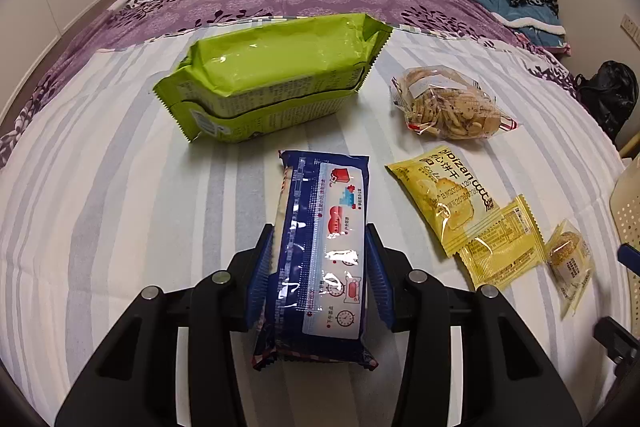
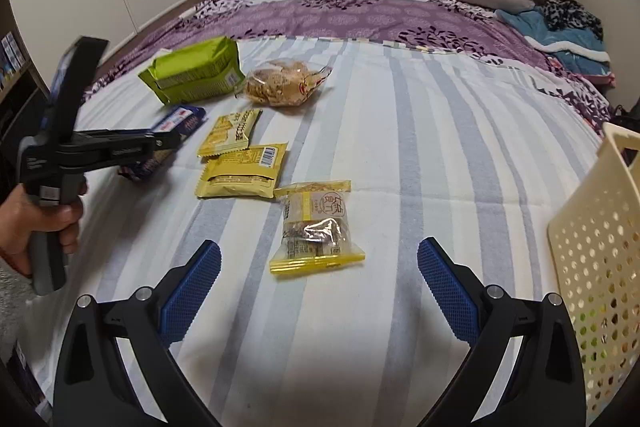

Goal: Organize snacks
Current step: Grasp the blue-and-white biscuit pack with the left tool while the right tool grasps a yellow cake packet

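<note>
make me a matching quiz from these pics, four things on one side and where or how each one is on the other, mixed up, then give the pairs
Things:
1. blue pack
2. green packs
3. basket
4. right tool

States:
A. open, holding nothing
B. stacked one on the other, far side of the striped sheet
C. clamped in the left tool
D. cream, perforated, at the right edge of the bed

Pairs: 1-C, 2-B, 3-D, 4-A

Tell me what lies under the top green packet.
A second green packet lies under the top green packet, on the striped bedspread. Only its front edge shows; the rest is covered.
</note>
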Demonstrator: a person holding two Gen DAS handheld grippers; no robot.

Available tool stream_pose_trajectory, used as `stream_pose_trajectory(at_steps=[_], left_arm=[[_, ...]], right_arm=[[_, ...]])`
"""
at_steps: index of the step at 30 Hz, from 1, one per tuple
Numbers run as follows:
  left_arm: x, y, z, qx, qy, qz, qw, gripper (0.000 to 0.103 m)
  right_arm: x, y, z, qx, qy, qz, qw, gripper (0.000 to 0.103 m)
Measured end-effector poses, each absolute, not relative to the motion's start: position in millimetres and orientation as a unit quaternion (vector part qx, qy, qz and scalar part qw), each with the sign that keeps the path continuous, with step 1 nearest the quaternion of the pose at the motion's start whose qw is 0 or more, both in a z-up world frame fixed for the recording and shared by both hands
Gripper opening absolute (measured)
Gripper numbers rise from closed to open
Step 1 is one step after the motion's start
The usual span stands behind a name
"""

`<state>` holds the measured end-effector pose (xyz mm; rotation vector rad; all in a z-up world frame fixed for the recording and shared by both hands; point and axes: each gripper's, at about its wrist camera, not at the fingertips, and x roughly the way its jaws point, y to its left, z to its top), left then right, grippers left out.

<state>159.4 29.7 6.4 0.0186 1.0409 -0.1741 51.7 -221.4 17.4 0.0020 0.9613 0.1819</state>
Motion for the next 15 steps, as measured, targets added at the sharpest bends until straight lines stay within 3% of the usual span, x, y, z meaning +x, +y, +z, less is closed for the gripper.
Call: stream_pose_trajectory(at_steps=[15], left_arm=[[152.7, 47.9, 9.3, -0.011, 0.493, -0.072, 0.867, 0.045]], right_arm=[[82.8, -210.4, -17.7, -0.041, 0.506, 0.080, 0.858, 0.098]])
